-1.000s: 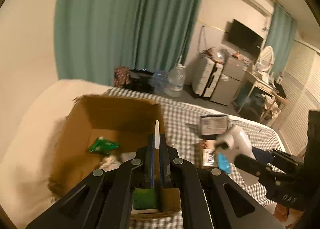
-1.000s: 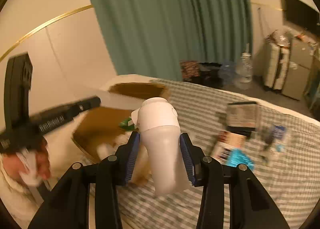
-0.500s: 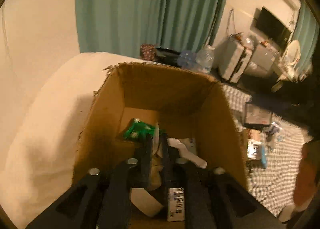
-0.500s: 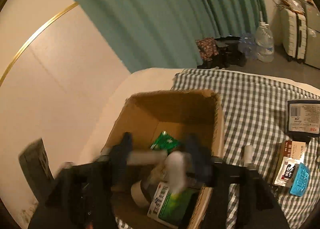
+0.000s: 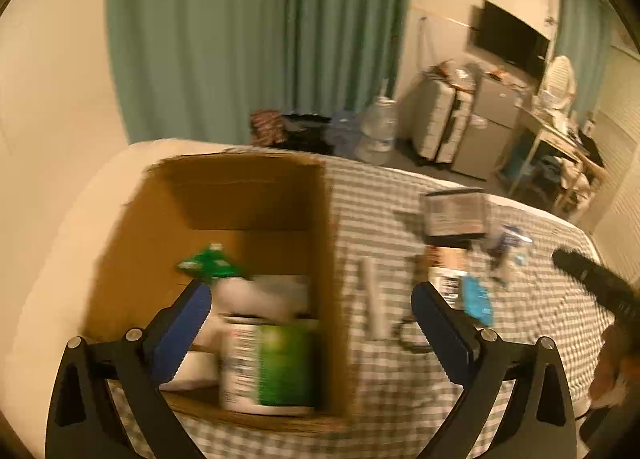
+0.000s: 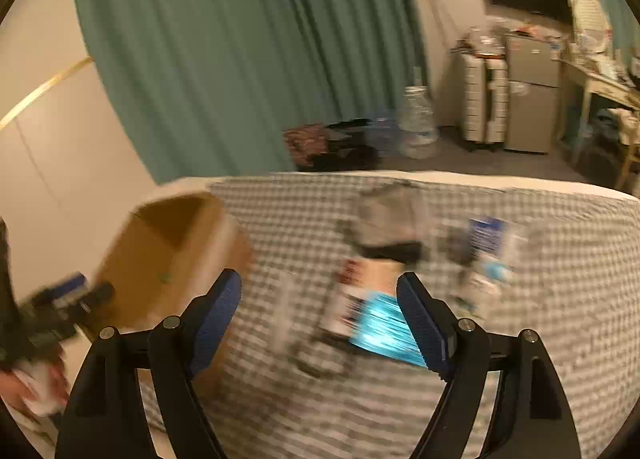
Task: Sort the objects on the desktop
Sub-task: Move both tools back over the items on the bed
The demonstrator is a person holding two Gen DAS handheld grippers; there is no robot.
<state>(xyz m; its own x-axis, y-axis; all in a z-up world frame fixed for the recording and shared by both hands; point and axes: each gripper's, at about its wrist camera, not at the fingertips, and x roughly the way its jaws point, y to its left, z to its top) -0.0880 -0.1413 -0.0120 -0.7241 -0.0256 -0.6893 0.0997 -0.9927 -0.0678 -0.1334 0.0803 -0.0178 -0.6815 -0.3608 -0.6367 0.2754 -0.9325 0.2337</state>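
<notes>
An open cardboard box [image 5: 132,243] stands on the checked cloth at the left and also shows in the right wrist view [image 6: 160,255]. Inside it lie a green packet [image 5: 210,263], a white bottle [image 5: 260,297] and a green-and-white carton [image 5: 272,367]. My left gripper [image 5: 310,329] is open and empty over the box's right wall. My right gripper [image 6: 320,317] is open and empty above the cloth, with a blue packet [image 6: 386,329] and a red-and-white box [image 6: 360,295] just past its fingertips. The right wrist view is blurred.
A grey stick [image 5: 372,305], a dark box [image 5: 454,215], a blue packet [image 5: 476,299] and small clutter [image 5: 508,247] lie on the cloth right of the box. The cushion's white edge [image 5: 60,259] runs left. Curtain, water jug and cabinets stand behind.
Both grippers have opened. The white bottle left my right gripper and lies in the box. The thin white item left my left gripper. Both grippers have swung right, away from the box.
</notes>
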